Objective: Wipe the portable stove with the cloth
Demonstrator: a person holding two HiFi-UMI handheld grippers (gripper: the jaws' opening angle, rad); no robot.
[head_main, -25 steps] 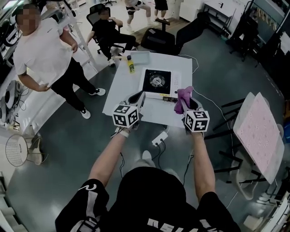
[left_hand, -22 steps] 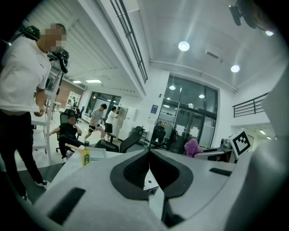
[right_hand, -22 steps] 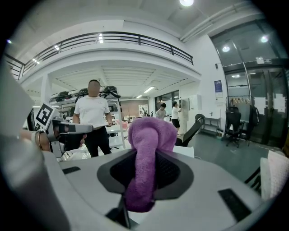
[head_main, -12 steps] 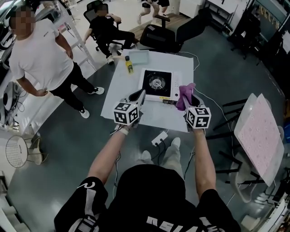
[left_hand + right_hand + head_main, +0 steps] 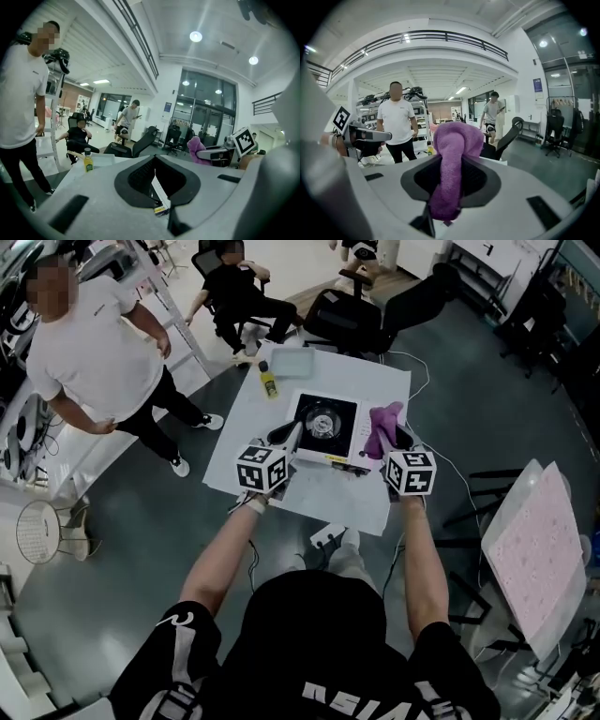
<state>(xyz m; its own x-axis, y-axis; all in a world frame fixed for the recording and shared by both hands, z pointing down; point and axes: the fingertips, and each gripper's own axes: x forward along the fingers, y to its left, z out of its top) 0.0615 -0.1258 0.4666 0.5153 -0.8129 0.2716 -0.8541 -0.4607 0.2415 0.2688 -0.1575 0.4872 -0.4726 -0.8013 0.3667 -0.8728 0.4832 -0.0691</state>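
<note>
The portable stove [image 5: 323, 421], white with a black top and a round burner, sits on a white table [image 5: 319, 491]. My right gripper [image 5: 395, 439] is shut on a purple cloth [image 5: 382, 426], which hangs just off the stove's right edge. In the right gripper view the cloth [image 5: 451, 164] fills the gap between the jaws of that gripper [image 5: 450, 183]. My left gripper [image 5: 285, 436] is open and empty at the stove's near left corner. In the left gripper view a strip of the stove's edge [image 5: 159, 194] shows between its jaws [image 5: 157, 186].
A yellow bottle [image 5: 270, 382] and a pale tray [image 5: 290, 361] stand at the table's far side. A person in a white shirt [image 5: 89, 352] stands at left; another sits on a chair [image 5: 239, 296] beyond. A power strip [image 5: 325, 536] lies on the floor, and a pink board [image 5: 532, 545] stands to the right.
Both grippers have moved forward to the stove's near edge, the cloth going with the right one. The table now lies closer beneath me.
</note>
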